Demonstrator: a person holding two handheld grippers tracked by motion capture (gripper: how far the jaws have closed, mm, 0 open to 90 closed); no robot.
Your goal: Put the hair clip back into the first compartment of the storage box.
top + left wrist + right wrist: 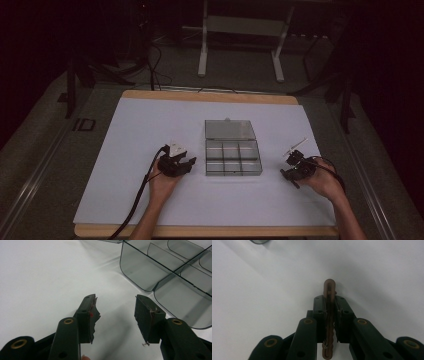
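The left gripper [188,163] had its jaws wide open beside the box [233,157]. The right gripper [331,297] had its jaws squeezed on a brown stick [329,290].

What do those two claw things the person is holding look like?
Both are black, with two chunky arms dotted with brass-coloured rivet rings. The left claw has torn, ragged pads, one with a tiny red spot, and a pale three-cornered plate on top. The right claw carries thin white sticks. A black cable trails from each. The forearms are bare, no sleeves.
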